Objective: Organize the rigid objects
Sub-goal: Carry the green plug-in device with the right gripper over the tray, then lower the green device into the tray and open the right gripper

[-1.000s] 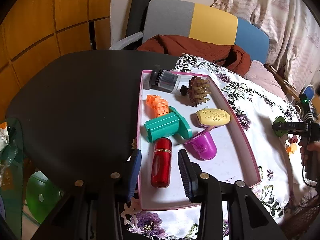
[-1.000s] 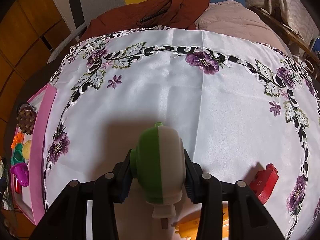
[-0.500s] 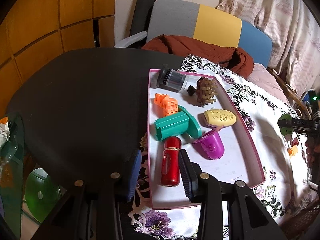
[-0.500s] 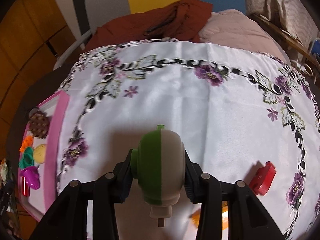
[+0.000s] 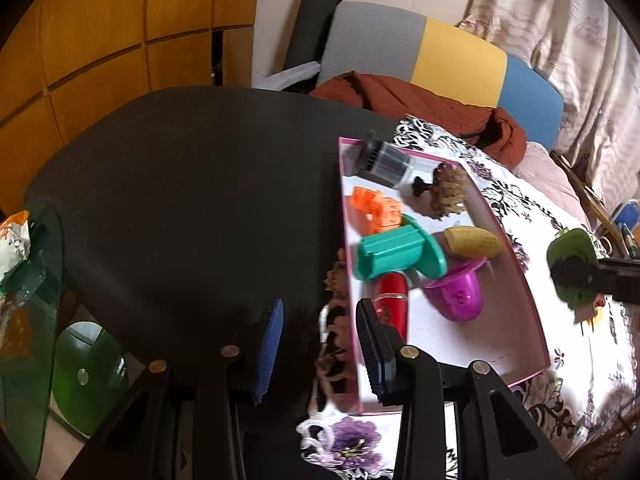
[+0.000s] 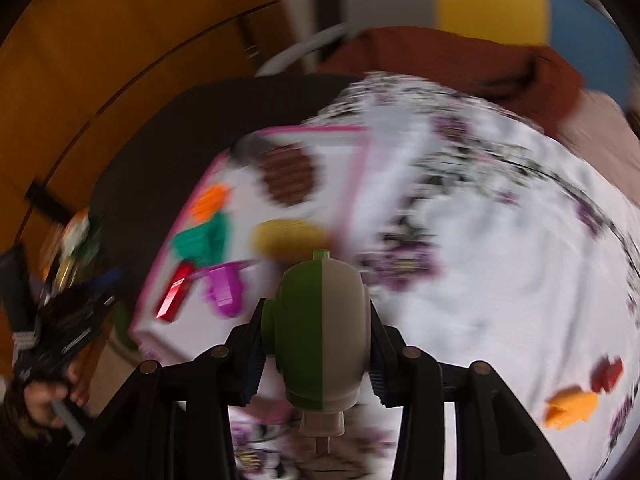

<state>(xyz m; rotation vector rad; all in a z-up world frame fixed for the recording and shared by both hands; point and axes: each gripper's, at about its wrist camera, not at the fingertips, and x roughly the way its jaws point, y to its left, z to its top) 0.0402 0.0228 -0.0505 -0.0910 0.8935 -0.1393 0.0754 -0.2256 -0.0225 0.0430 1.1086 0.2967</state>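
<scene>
Right gripper (image 6: 316,354) clamped on green-and-white toy (image 6: 322,328), carried above flowered cloth (image 6: 500,240) near pink tray (image 5: 536,320). Lower onto bare tray floor beside purple cup (image 5: 456,294), then release. Left gripper (image 5: 318,344) empty, part open.

Pink tray (image 5: 536,300) on floral cloth (image 5: 580,392), red tube (image 5: 394,300) beside left hand-held gripper (image 5: 318,346), jaws empty.
</scene>
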